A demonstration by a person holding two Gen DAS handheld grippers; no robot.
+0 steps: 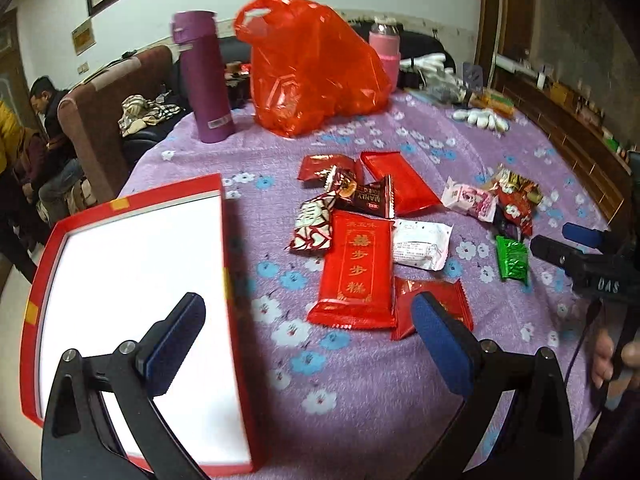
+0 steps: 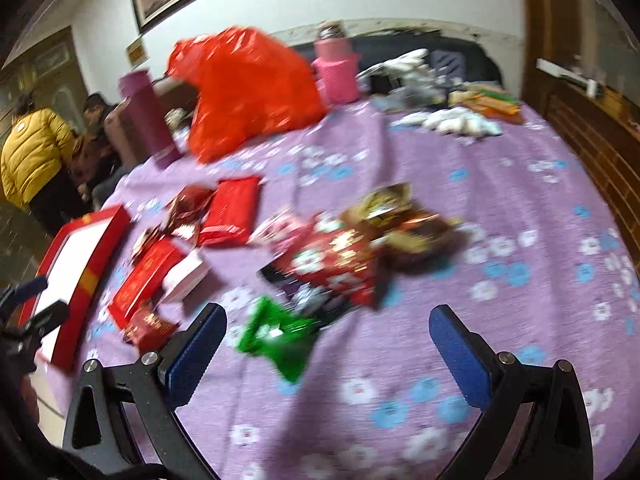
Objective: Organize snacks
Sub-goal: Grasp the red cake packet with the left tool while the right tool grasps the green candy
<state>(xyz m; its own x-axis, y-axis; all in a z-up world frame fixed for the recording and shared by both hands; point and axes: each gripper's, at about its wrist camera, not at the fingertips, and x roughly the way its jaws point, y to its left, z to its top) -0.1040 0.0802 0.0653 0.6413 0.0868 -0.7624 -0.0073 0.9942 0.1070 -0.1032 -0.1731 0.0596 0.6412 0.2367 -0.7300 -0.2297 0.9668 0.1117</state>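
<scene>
Glossy foil snack wrappers (image 1: pixel 354 272), fuzzy tablecloth (image 1: pixel 360 380)

Purple flask (image 1: pixel 206 76) and pink flask (image 1: pixel 385 46) on floral tablecloth (image 1: pixel 360 380), perhaps white gloves (image 1: pixel 482 119) behind

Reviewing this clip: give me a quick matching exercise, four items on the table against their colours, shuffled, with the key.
Items
1. Tall flask
2. Plastic bag
3. Small wrapper nearest the right gripper
4. Inside of the box under the left gripper

Colours
A. white
B. green
C. purple
D. orange-red

Pairs: 1-C, 2-D, 3-B, 4-A

Both grippers are open and hold nothing.
</scene>
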